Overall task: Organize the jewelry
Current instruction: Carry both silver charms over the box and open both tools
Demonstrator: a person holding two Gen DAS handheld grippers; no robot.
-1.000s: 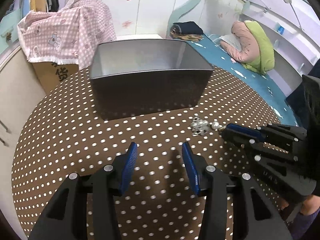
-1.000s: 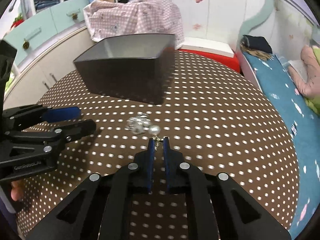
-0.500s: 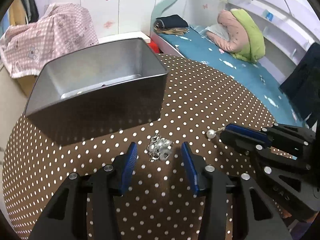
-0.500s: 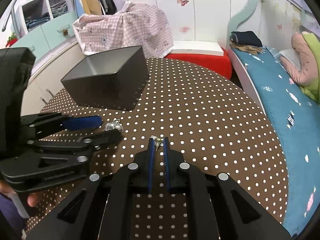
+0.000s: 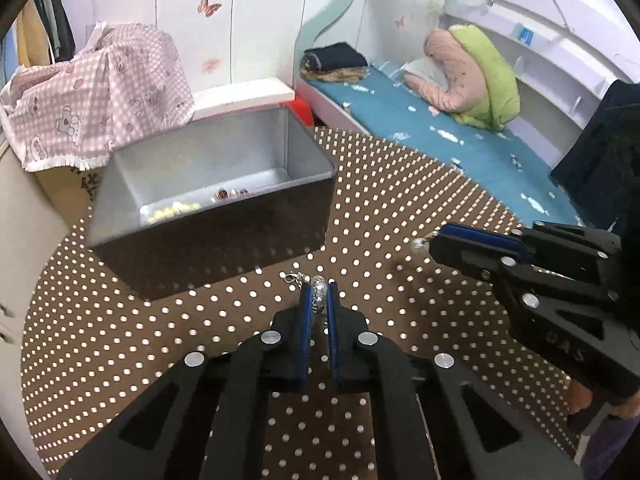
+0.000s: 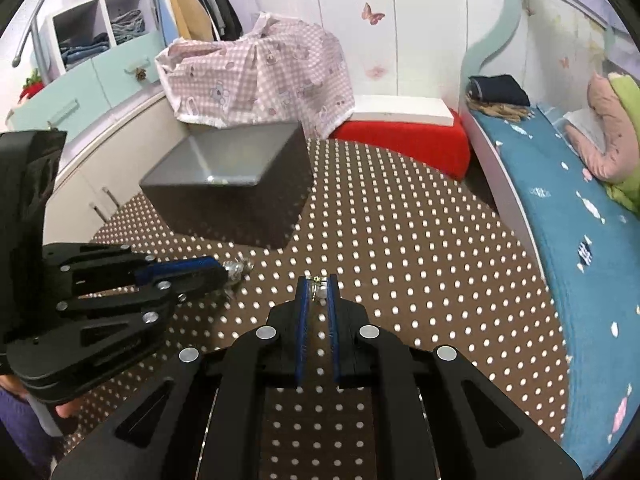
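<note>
A dark grey open box [image 5: 208,184] stands on the brown polka-dot table [image 5: 120,340]; it also shows in the right wrist view [image 6: 232,184]. A pale beaded piece [image 5: 168,211] and a dark red piece [image 5: 230,194] lie inside it. My left gripper [image 5: 318,292] is shut on a silver crystal bracelet [image 5: 316,286], held above the table in front of the box; it shows in the right wrist view [image 6: 238,269]. My right gripper [image 6: 318,286] is shut on a small pearl earring [image 6: 318,289], whose pearl [image 5: 419,245] sticks out past the tips.
A bed with a teal sheet [image 6: 568,248] runs along the table's right side. A red cushion [image 6: 404,142] and a pink checked cloth [image 6: 256,76] sit behind the box. Pale cabinets [image 6: 80,168] stand to the left.
My left gripper has closed on the silver bracelet and lifted it off the table. My right gripper stays shut on the earring and has risen. The view into the box has opened up.
</note>
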